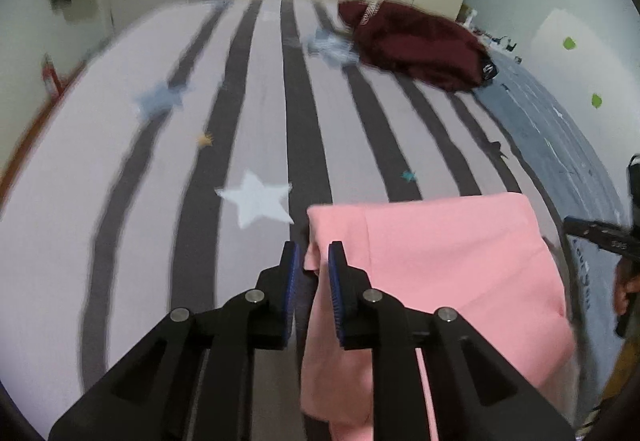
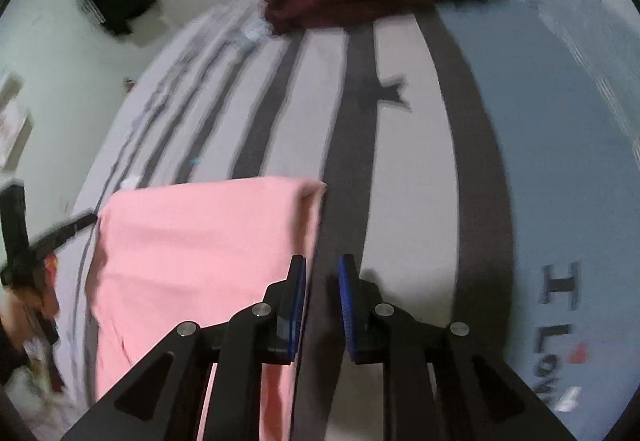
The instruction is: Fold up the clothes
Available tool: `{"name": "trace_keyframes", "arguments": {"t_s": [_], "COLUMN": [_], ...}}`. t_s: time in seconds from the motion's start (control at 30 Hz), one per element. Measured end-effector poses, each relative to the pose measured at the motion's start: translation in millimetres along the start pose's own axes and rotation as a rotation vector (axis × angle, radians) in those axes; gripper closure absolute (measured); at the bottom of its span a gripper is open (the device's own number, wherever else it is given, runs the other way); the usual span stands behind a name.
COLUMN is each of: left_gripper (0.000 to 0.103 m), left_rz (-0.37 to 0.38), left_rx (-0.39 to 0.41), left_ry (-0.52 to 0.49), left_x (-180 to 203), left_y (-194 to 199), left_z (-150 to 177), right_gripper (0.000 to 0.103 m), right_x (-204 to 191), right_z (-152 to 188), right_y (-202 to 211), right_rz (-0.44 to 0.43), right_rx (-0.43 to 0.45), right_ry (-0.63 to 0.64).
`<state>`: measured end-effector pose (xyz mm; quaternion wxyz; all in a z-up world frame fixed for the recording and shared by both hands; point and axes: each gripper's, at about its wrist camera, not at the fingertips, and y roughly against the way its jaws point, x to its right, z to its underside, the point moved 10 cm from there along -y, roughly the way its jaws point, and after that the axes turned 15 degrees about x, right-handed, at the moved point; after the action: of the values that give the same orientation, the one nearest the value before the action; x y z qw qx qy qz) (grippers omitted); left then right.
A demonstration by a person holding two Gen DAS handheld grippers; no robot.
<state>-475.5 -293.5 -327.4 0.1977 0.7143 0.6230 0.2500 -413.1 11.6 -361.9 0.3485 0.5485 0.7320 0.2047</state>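
The pink cloth [image 1: 440,273], probably light and limp, lies folded beside both grippers' released fingers [image 1: 338,277] [image 2: 349,297], best pinched at its corners

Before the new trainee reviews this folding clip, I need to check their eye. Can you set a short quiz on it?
1. True or false: the left gripper is clamped on the pink garment.
2. What lies at the far end of the striped bedspread? A) maroon clothing B) a yellow towel C) a laptop
3. Fill in: nothing sits between the right gripper's ____ pads.

Key: 1 false, its jaws stand apart beside the cloth's corner; 2 A, the maroon clothing; 3 blue.
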Motion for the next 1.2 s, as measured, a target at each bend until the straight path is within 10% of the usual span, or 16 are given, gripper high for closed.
{"name": "trace_keyframes", "arguments": {"t_s": [0.17,0.53,0.77,0.93,1.2], "left_gripper": [0.090,0.091,0.092,0.092,0.092], "left_rz": [0.053,-0.024,0.016,-0.006,-0.032], "left_rx": [-0.021,-0.057,0.042,-0.045,0.041], "left_ry": [-0.131,0.020,0.012,0.014,0.070], "left_x": [40.7,15.8,32.6,14.8,8.4], "left_y": [-13.0,-52.3,-42.0,-80.8,-39.0], "left_z": [15.2,38.3,-0.5,29.2,12.2], "right_gripper": [0.082,0.095,0.090,0.093,0.092], "right_x": [-40.0,-11.4,-20.1,-26.5,-17.2], "right_z": [-6.8,3.1,-29.5,-21.5,-27.5], "right_y": [19.4,-70.3,-34.5,-73.3,-62.0], "right_rz": [0.028,0.124,0.073,0.093,0.102], "right_rx": [0.129,0.056,0.184,0.087,0.119], "right_ry": [0.174,0.055,0.032,0.085,0.071]}}
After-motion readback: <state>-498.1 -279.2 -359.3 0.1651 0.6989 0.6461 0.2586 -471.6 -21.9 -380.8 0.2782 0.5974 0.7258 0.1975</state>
